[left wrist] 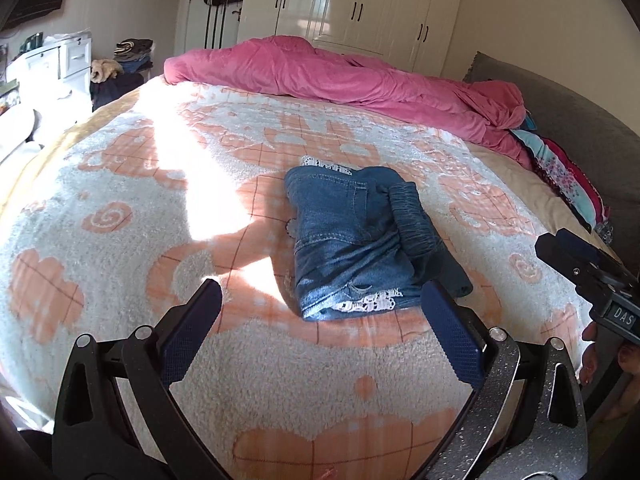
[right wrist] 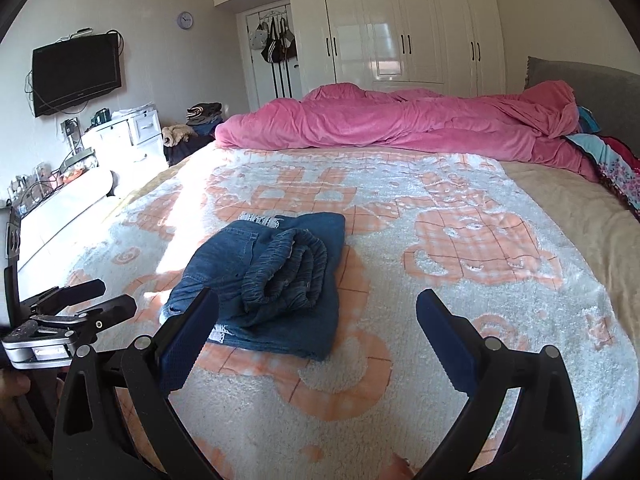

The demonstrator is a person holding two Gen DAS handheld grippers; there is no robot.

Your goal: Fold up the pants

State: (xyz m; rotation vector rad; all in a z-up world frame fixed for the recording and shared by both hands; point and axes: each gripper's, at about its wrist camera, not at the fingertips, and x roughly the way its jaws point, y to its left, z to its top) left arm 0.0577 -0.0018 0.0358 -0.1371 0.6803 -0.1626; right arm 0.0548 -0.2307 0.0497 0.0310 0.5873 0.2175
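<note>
Pants (left wrist: 360, 236) lie folded on the orange-and-white blanket (left wrist: 120, 208), both grippers (left wrist: 320, 320) (right wrist: 316, 328) spread wide, holding nothing.

Pink duvet (right wrist: 400, 124), patterned blanket (right wrist: 460, 280), white wardrobe (right wrist: 400, 28), wall television (right wrist: 76, 72)

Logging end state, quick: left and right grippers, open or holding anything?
Left gripper: open, empty, hovering near the folded jeans.
Right gripper: open, empty, not touching the jeans.

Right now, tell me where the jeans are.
The folded jeans lie on the patterned blanket mid-bed, just ahead of the open left gripper; in the right wrist view they sit left of centre, near the open right gripper, pink duvet behind.
</note>
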